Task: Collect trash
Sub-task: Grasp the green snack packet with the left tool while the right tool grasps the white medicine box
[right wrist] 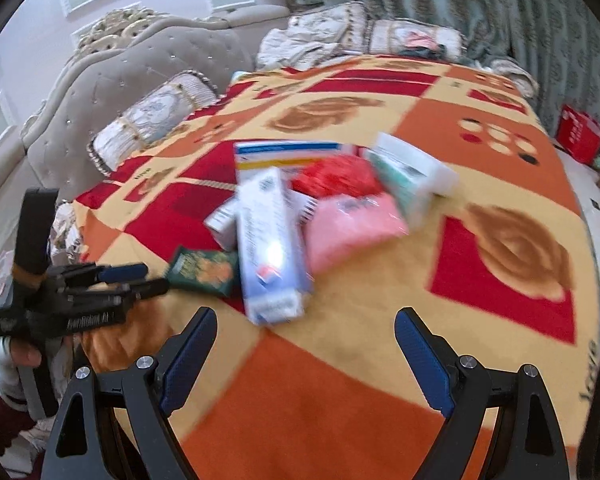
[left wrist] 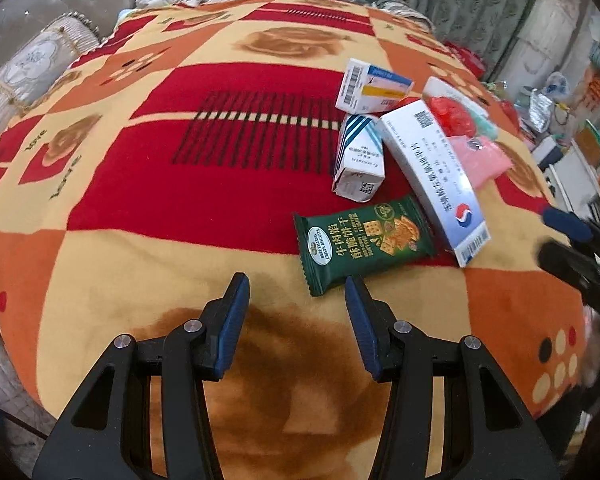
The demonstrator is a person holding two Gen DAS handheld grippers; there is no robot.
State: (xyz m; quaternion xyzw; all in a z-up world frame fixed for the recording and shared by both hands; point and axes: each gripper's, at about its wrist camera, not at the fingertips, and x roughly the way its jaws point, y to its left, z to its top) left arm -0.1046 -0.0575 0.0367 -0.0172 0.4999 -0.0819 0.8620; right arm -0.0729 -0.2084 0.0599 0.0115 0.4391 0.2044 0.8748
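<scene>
From the left wrist, the left gripper (left wrist: 297,294) hangs partly open and empty over a bed's red, orange and cream patterned blanket (left wrist: 148,184). Bare blanket spreads from nine to twelve o'clock. A green foil biscuit packet (left wrist: 366,242) lies just past the fingertips at one o'clock, beneath a long white cardboard box (left wrist: 432,176) and two small white cartons (left wrist: 358,160).

From the right wrist, the right gripper (right wrist: 305,330) gapes wide, holding nothing. The blurred trash pile sits at twelve o'clock, crumpled pink plastic bag (right wrist: 352,228) included; open blanket runs to the bed edge at three o'clock.
</scene>
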